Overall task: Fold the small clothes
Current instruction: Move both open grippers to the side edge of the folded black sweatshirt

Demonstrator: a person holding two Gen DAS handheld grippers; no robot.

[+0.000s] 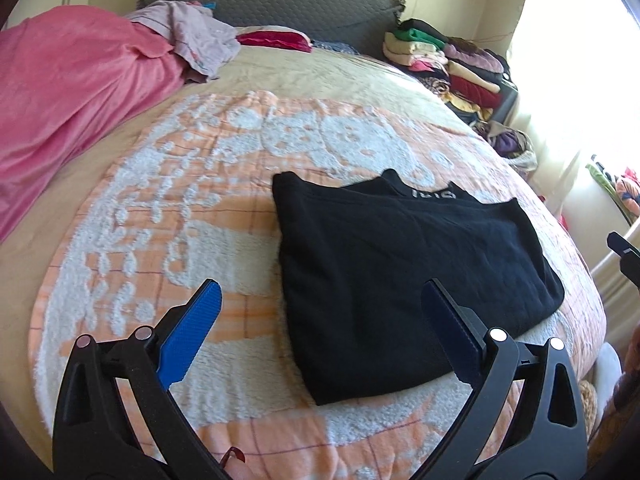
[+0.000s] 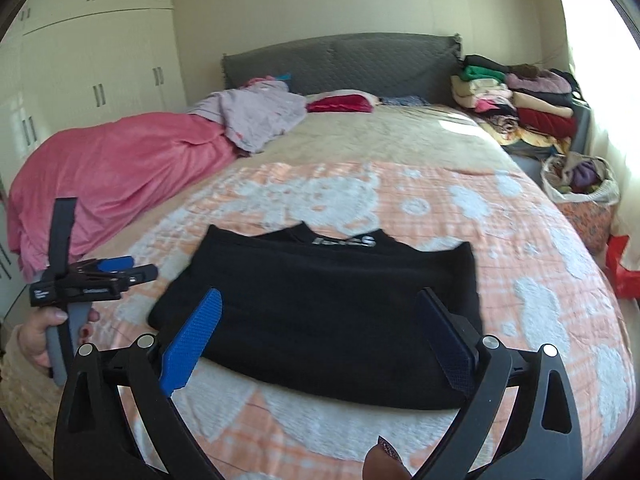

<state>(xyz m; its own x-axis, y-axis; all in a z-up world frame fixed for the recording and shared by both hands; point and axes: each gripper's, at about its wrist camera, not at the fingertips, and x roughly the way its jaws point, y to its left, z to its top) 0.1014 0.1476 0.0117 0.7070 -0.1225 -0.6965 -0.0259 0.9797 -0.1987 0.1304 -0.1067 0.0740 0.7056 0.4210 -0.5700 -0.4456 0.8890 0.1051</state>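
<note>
Your left gripper (image 1: 320, 320) hangs with jaws spread wide and nothing between them, above the near-left part of the black garment (image 1: 400, 276); your right gripper (image 2: 318, 326) is likewise wide apart and empty over the garment's near edge. The garment lies flat on the orange-and-white blanket (image 1: 168, 208), already doubled into a rough rectangle, its neck label at the far side. In my judgement one further fold remains. Bring each gripper down to a near corner, close on every layer of the cloth and not the top ply alone, lift both corners evenly and carry them to the far edge so the sides align. Keep the blanket pile out of the pinch; it would drag the garment askew. Farther off, the pink cover (image 1: 68, 92) lies at the left, the stacked folded clothes (image 2: 524, 108) at the far right beside the grey headboard (image 2: 340, 64).
</note>
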